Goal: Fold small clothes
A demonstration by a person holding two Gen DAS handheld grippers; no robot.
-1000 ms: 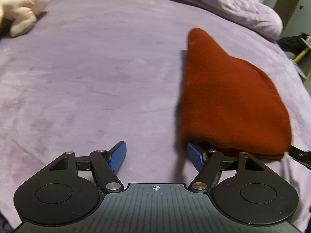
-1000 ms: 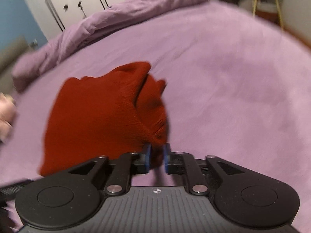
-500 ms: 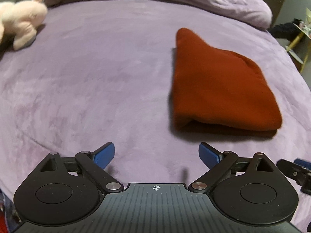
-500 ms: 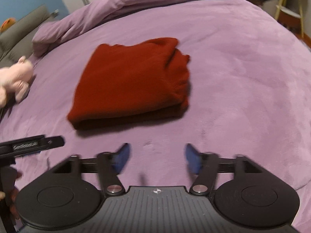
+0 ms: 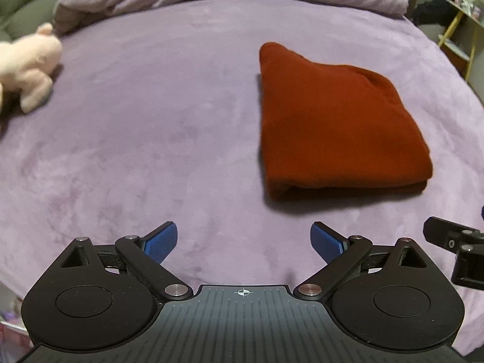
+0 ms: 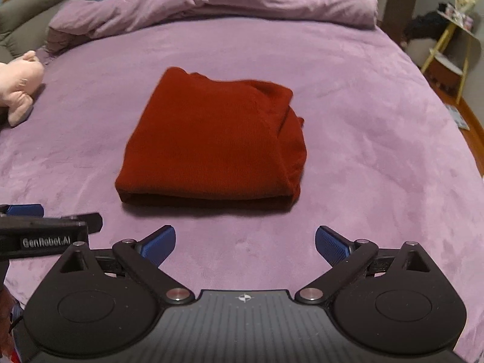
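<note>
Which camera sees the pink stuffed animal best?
The left wrist view: the pink stuffed animal shows more of its body on the purple bed. The right wrist view catches only a smaller piece, cut off at the left edge.

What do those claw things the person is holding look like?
Both look alike. The left gripper and the right gripper have black bodies with two round discs, thin black arms with silver pins, a ribbed middle plate with a small crosshair mark, and blue textured fingertips. Seen from the side, the left one carries white "GenRobot.AI" lettering.
</note>
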